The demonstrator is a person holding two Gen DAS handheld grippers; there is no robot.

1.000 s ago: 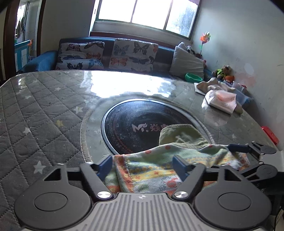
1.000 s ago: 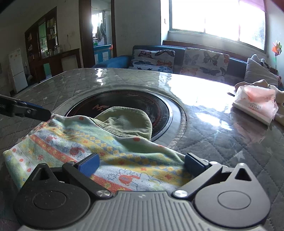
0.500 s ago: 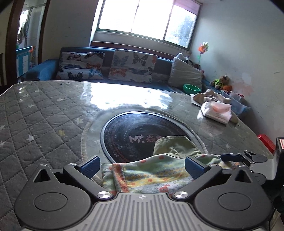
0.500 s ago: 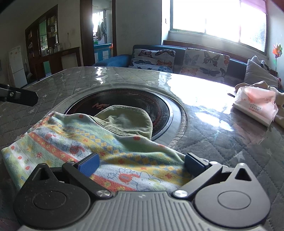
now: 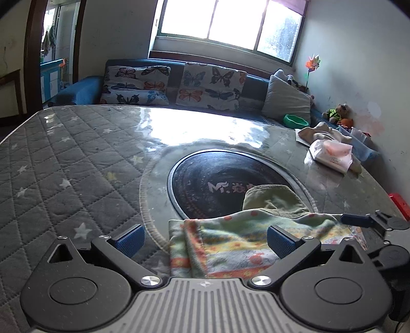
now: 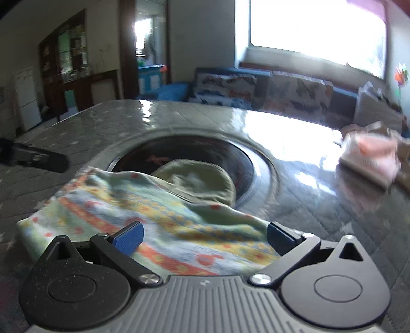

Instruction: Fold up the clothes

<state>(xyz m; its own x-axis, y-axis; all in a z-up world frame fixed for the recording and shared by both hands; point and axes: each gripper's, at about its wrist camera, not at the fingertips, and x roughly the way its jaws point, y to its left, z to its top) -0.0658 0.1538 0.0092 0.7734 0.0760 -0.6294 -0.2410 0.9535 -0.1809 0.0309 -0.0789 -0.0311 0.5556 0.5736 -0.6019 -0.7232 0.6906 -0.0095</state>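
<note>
Both wrist views low, near, facing window, sharing patterned garment (image 5: 238, 243)

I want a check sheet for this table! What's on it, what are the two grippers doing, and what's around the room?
Surface: grey quilted star-print table cover under glossy film, with a round black inset plate.
Job's things: colourful striped patterned cloth lying near the edge, an olive-green garment partly under it.
Clutter: pink-and-white tissue pack, beige cloth, green bowl.
Grippers: left gripper open above the cloth; right gripper open, cloth between its fingers, not pinched.
Cables: nothing seen.
Surroundings: blue sofa with butterfly cushions, bright window, white fridge.
</note>
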